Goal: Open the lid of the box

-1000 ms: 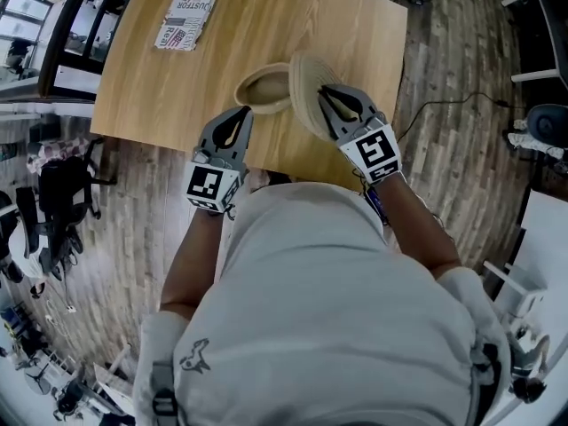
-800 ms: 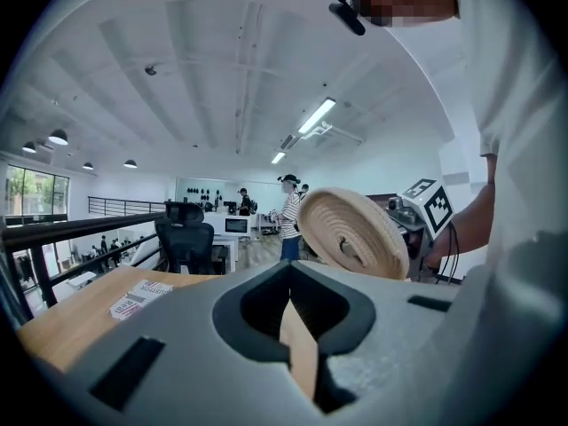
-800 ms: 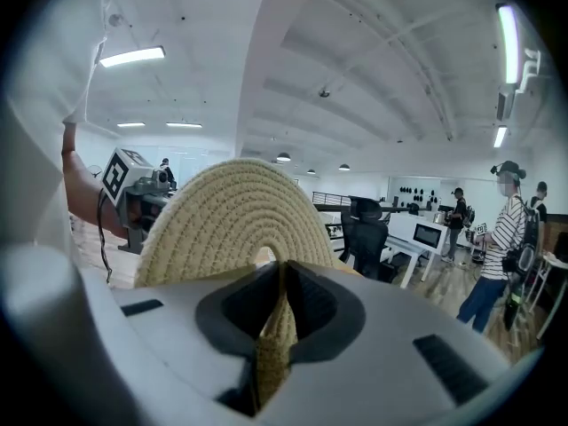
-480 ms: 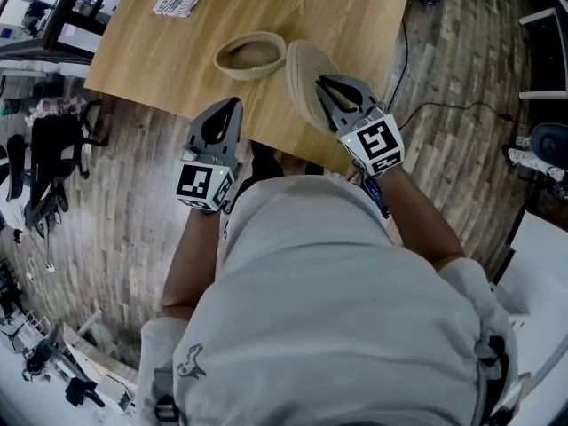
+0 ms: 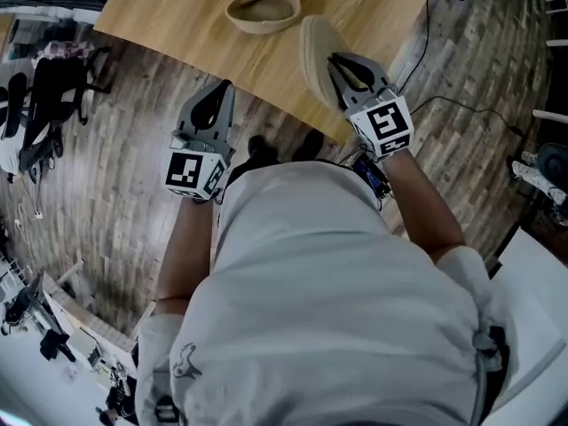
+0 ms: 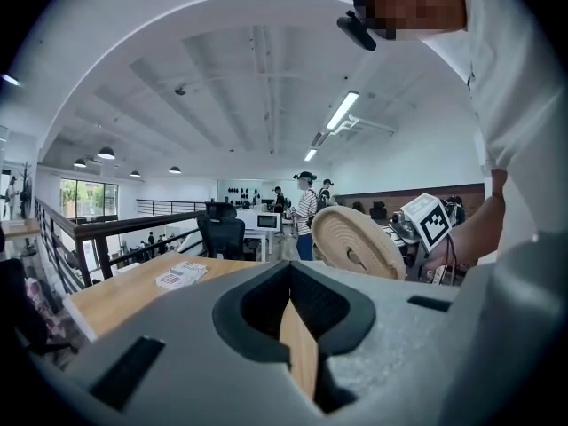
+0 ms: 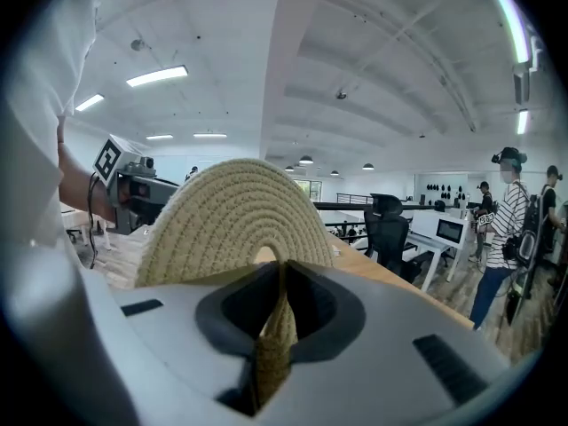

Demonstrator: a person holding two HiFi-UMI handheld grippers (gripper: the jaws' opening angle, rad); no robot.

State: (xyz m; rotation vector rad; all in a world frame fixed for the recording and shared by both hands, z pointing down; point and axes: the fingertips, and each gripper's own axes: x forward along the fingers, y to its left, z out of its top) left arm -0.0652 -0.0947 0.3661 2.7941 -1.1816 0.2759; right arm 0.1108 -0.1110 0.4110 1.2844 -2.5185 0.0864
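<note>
Lid [image 5: 317,53] of woven rope stands on edge, pinched at its rim between the right gripper's [image 5: 338,60] jaws, apart from the open box [image 5: 263,11] on the table [image 5: 169,11]. Left gripper [image 5: 222,89] is closed tight, empty, over the floor.

A pale wooden bench [image 5: 177,16] stands on a grey-brown plank floor [image 5: 115,167]. Around it is an open office under a white ceiling [image 6: 222,69] with strip lights [image 6: 342,110] and round downlights [image 6: 106,153]. There is a black office chair [image 6: 222,234], white desks with monitors [image 7: 448,230], a dark railing [image 6: 164,206], bright windows [image 6: 84,199] far off, and people [image 6: 304,211] standing in the distance.
</note>
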